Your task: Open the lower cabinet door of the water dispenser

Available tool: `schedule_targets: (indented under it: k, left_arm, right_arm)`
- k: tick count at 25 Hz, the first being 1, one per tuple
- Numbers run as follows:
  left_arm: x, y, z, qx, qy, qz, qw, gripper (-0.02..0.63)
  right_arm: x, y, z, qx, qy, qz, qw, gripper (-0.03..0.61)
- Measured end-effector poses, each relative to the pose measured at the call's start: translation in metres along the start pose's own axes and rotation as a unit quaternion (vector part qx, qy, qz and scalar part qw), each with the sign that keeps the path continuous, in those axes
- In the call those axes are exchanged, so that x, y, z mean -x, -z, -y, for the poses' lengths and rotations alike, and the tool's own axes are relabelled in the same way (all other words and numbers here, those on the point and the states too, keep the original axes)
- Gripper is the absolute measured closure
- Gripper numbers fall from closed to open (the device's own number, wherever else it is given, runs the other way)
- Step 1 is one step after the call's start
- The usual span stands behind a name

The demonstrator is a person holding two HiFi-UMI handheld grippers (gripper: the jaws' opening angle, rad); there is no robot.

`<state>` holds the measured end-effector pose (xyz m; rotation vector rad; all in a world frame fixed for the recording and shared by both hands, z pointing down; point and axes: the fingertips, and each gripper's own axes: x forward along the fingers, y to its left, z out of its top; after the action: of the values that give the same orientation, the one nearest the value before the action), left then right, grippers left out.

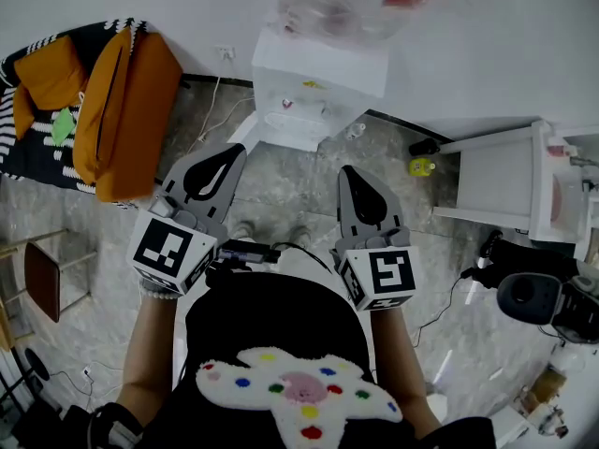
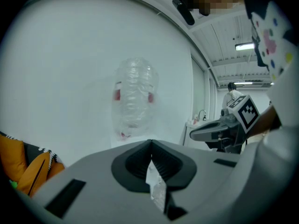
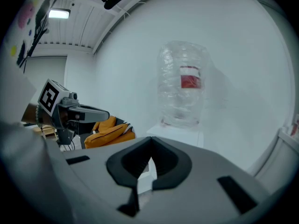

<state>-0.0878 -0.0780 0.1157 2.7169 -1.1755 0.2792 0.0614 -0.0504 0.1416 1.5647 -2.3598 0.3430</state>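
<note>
The white box-shaped water dispenser [image 1: 318, 68] stands upright against the wall at upper centre, with a clear plastic bottle [image 1: 344, 3] on top. The steep angle hides its lower cabinet door.

White water dispenser [image 1: 323, 68], clear red-labelled bottle [image 1: 356, 3], orange cushion [image 1: 126, 110], black-and-white patterned fabric [image 1: 37, 152].

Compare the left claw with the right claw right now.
The left claw slants more sharply inward than the right claw, which points nearly straight ahead. The left claw is on the side of the orange cushion, the right claw on the side of the white shelf. Both are shut, empty and aimed toward the water dispenser.
</note>
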Motion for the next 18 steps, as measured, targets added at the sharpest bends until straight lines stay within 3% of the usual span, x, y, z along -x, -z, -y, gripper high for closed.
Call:
schedule_targets:
  k: [18]
  left_arm:
    - [0.0, 0.003, 0.006, -0.005, 0.007, -0.005, 0.9999, 0.6]
  right_arm:
    - [0.003, -0.009, 0.001, 0.003, 0.003, 0.017, 1.0, 0.574]
